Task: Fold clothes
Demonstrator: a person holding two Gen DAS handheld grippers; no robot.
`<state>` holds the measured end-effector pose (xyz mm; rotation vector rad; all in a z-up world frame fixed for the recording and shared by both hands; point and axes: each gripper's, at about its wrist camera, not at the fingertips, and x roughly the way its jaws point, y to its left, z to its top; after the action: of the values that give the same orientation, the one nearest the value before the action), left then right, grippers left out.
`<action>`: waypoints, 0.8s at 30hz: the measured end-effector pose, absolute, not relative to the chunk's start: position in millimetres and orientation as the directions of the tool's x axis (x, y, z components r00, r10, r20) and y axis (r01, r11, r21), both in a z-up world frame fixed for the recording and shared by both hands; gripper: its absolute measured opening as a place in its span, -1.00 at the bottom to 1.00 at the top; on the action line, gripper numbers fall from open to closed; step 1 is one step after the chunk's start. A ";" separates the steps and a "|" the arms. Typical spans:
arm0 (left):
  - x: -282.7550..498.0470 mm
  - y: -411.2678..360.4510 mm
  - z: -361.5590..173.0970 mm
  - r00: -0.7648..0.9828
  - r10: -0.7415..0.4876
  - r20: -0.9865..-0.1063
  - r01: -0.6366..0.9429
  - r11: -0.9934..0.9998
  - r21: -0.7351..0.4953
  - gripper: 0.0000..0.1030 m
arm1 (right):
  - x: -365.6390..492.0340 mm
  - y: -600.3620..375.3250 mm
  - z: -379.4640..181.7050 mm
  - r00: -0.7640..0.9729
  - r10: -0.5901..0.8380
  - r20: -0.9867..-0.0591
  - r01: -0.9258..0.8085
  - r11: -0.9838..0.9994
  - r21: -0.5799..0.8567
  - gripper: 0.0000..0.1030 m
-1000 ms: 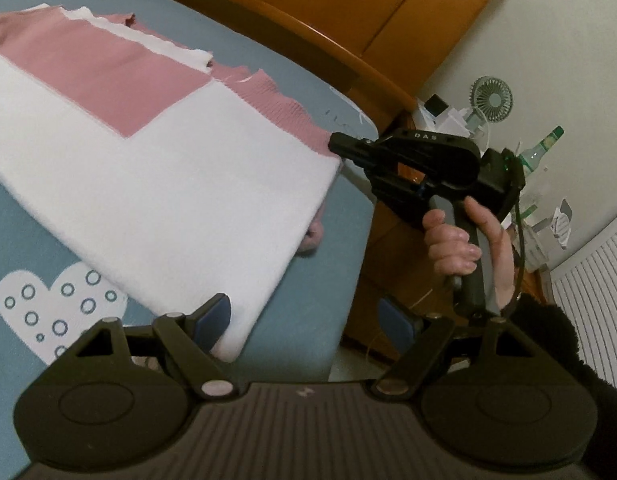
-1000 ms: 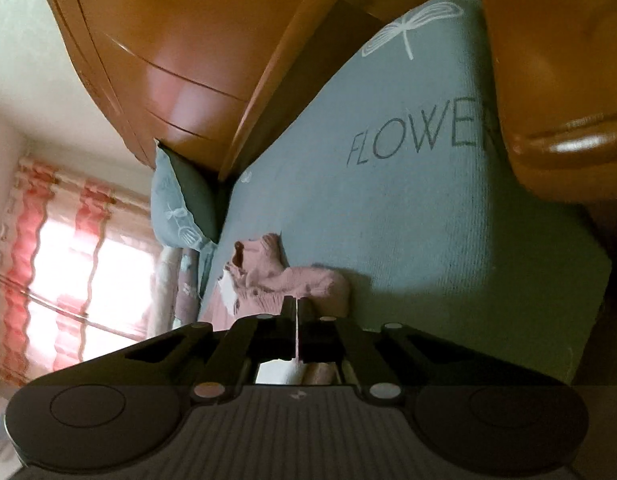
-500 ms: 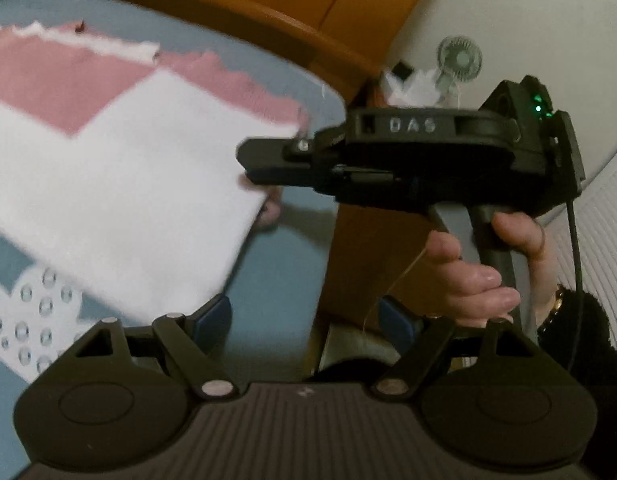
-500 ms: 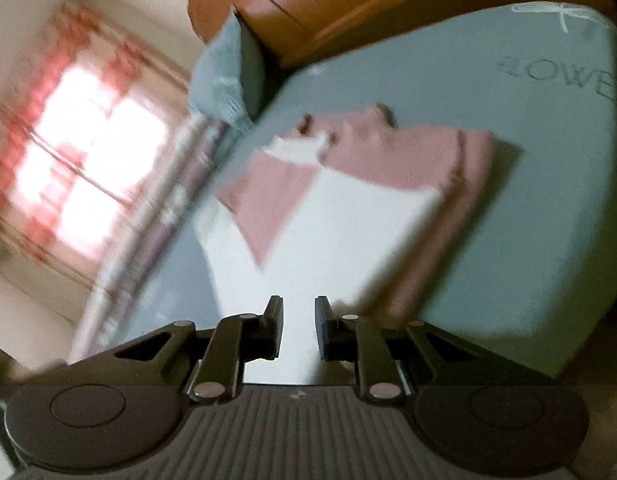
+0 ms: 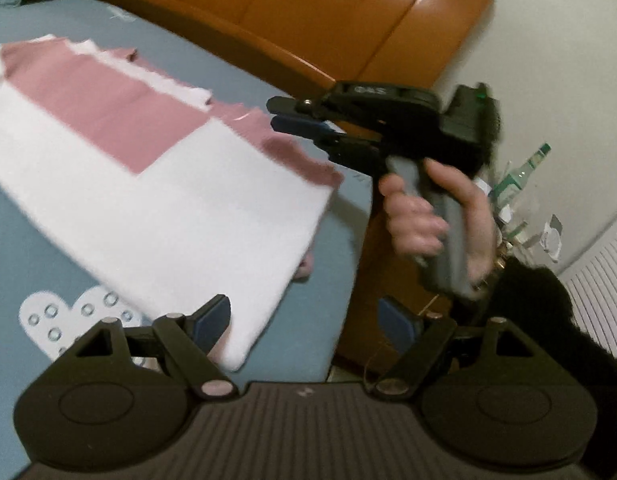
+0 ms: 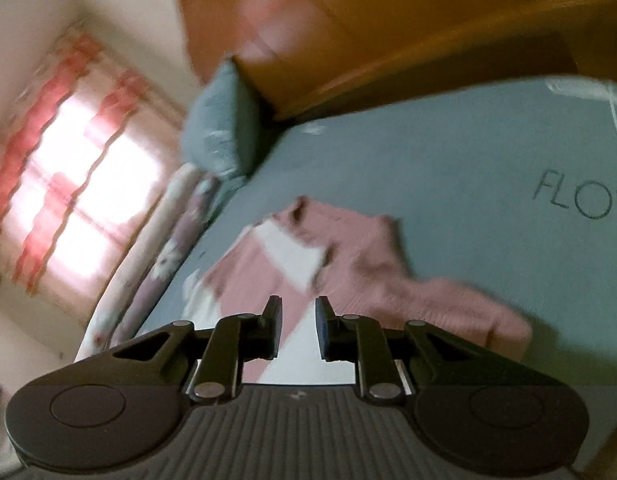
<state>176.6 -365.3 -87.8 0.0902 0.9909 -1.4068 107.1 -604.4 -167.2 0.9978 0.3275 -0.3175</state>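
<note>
1. Lying flat on the blue bedsheet (image 5: pixel 36 32), the pink-and-white garment (image 5: pixel 156 200) ran its long axis from about 10 o'clock to 4 o'clock in the left wrist view, its near white corner just beside the left gripper (image 5: pixel 306 322).
2. The left gripper stood wide open and held nothing; its left finger (image 5: pixel 212 320) overlapped the white hem.
3. The right gripper (image 5: pixel 296 118), carried in the person's hand (image 5: pixel 432 216), hovered at 1 o'clock over the garment's pink ribbed edge (the side towards the wooden bed frame (image 5: pixel 348 20)).
4. In its own view the right gripper (image 6: pixel 298 326) showed a narrow gap with nothing between the fingers; the garment (image 6: pixel 348 264) lay at 12 o'clock, seemingly just below, though blur made the height hard to judge.
5. The right gripper was nearer the pink edge, the left nearer the white corner.
</note>
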 end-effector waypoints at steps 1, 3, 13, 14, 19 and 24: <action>178.0 -363.2 -89.6 -0.147 -0.771 -0.619 0.839 0.234 -0.492 0.57 | 109.2 -608.5 -169.9 0.905 -0.115 -0.409 0.409 0.495 0.766 -0.58; 181.0 -359.2 -92.5 -0.148 -0.769 -0.623 0.831 0.244 -0.499 0.57 | 108.6 -611.5 -170.5 0.906 -0.123 -0.404 0.409 0.490 0.770 -0.74; 191.4 -366.6 -81.5 -0.133 -0.798 -0.588 0.836 0.228 -0.499 0.57 | 106.1 -619.2 -168.5 0.916 -0.137 -0.378 0.394 0.492 0.776 -0.68; 189.9 -369.9 -82.9 -0.137 -0.795 -0.591 0.836 0.227 -0.499 0.57 | 108.6 -618.6 -168.8 0.911 -0.131 -0.391 0.401 0.502 0.766 -0.68; 180.9 -382.4 -92.0 -0.160 -0.778 -0.608 0.837 0.220 -0.502 0.57 | 118.5 -627.4 -184.5 0.869 -0.142 -0.474 0.477 0.497 0.725 -0.91; 179.9 -383.2 -91.5 -0.161 -0.773 -0.614 0.847 0.211 -0.488 0.57 | 88.8 -628.3 -174.9 0.885 -0.192 -0.423 0.462 0.458 0.759 -0.70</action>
<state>179.9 -383.2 -91.5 0.0971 0.9864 -1.4256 88.8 -628.3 -174.9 1.0202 0.2957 -0.4103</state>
